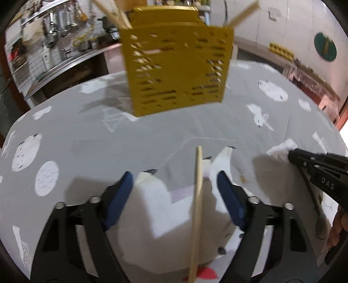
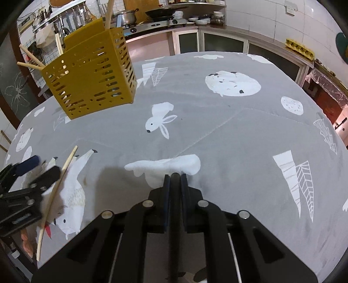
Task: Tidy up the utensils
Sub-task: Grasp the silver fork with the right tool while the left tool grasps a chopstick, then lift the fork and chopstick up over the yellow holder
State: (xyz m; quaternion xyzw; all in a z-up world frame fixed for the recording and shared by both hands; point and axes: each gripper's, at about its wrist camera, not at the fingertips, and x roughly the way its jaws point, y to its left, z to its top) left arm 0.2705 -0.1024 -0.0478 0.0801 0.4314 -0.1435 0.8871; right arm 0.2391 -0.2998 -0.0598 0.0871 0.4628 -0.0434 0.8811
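Note:
A yellow perforated utensil holder (image 1: 178, 69) stands at the far side of the table, with several wooden chopsticks sticking out of it; it also shows in the right wrist view (image 2: 91, 74). One wooden chopstick (image 1: 196, 209) lies on the cloth between the fingers of my open left gripper (image 1: 176, 185), not gripped; it shows in the right wrist view too (image 2: 57, 196). My right gripper (image 2: 175, 177) is shut on a dark utensil handle (image 2: 175, 196), low over the cloth, to the right of the left gripper (image 2: 37, 167).
The table is covered by a grey cloth (image 2: 217, 122) with white animal prints. A kitchen counter with a stove and pots (image 2: 152, 17) runs behind the table. Shelves with hanging utensils (image 1: 54, 39) are at the back left.

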